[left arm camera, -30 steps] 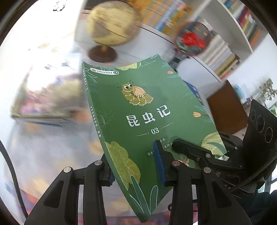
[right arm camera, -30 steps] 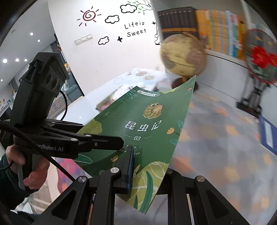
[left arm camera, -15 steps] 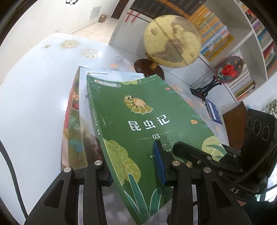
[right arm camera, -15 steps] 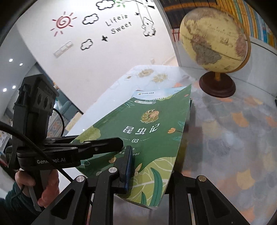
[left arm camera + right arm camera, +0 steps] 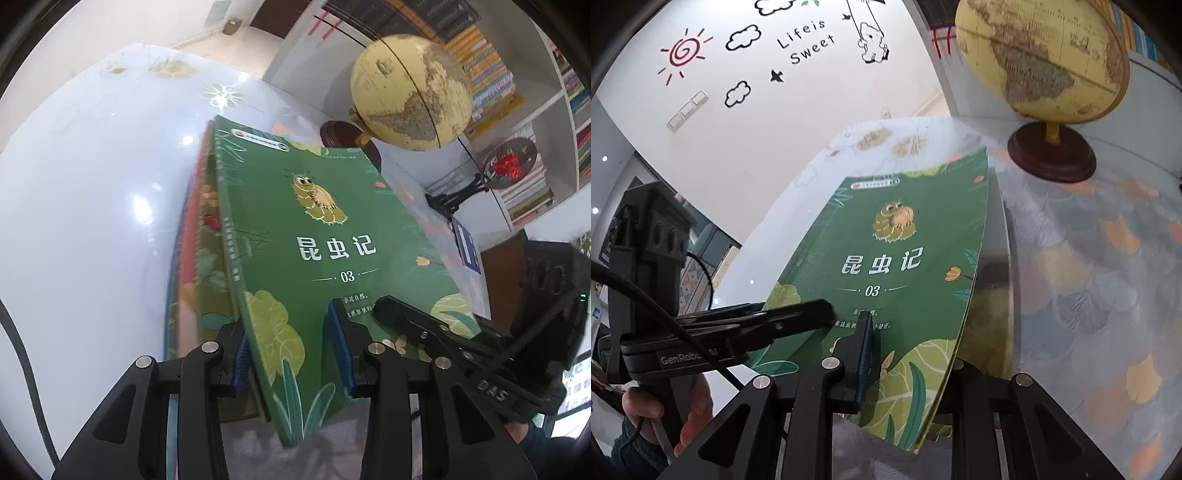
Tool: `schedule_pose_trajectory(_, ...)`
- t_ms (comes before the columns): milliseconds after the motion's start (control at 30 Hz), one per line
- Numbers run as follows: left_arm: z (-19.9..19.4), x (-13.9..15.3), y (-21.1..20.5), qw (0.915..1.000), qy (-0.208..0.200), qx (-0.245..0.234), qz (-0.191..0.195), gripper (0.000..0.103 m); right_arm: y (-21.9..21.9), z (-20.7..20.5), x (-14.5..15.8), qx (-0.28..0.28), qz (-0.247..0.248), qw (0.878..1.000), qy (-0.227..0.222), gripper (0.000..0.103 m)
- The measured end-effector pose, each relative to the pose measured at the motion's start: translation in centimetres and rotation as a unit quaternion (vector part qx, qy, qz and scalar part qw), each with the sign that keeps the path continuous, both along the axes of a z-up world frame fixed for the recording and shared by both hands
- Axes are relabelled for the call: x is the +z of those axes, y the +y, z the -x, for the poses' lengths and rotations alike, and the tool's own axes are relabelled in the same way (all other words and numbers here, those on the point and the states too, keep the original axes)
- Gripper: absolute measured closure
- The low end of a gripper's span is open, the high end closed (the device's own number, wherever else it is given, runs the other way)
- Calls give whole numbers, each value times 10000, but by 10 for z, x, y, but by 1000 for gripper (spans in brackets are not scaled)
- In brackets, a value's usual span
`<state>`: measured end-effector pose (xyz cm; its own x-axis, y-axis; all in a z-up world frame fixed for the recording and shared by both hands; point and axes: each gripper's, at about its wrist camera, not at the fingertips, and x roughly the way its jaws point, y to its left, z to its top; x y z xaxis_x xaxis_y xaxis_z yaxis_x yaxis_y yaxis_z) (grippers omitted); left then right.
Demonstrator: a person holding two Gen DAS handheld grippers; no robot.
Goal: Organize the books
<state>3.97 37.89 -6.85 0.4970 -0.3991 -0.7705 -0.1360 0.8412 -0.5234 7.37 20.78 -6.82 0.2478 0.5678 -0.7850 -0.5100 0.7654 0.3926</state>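
Left wrist view first: our left gripper (image 5: 291,354) has its jaws easing apart, with the near corner of the green book (image 5: 325,258) between them. Its blue pads (image 5: 341,347) flank the cover; whether they press on it we cannot tell, since a gap shows on the right side. Our right gripper (image 5: 417,325) reaches in from the right, its upper finger lying across the lower right corner of the cover.

From the right wrist view, our right gripper (image 5: 886,369) is clamped on the lower edge of the green book (image 5: 897,266), one blue pad (image 5: 864,354) on top of the cover and the other finger hidden beneath. The left gripper (image 5: 768,321) comes in from the left, held by a hand (image 5: 665,410) low in the corner, with its finger laid flat on the cover.

The green book, showing a cartoon insect and the number 03, sits slightly tilted on top of a stack of books (image 5: 199,240) whose red and patterned edges show along its left side. The stack rests on a glossy table (image 5: 92,203) with a leaf-patterned cloth under glass. Beyond it stands a globe (image 5: 410,92) on a dark wooden base, a round red-flowered fan (image 5: 509,168) on a stand, and bookshelves (image 5: 491,74) full of books. A white wall (image 5: 775,92) with sun and cloud stickers rises behind the table.
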Motion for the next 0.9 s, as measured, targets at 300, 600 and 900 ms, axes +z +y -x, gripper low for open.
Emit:
schedule_pose_trajectory(300,34,5,29,9984,-46,528,-197,63,7,2,-12,-58,39,9996,267,75)
schedule_pose_trajectory(600,69,15,7,9969,-46,726,-289,63,7,33,-7,524,230,9982,187,60)
schedule_pose_trajectory(900,115,32,-89,9973,-114,669,-293,63,-94,64,8,-5,384,9993,18,58)
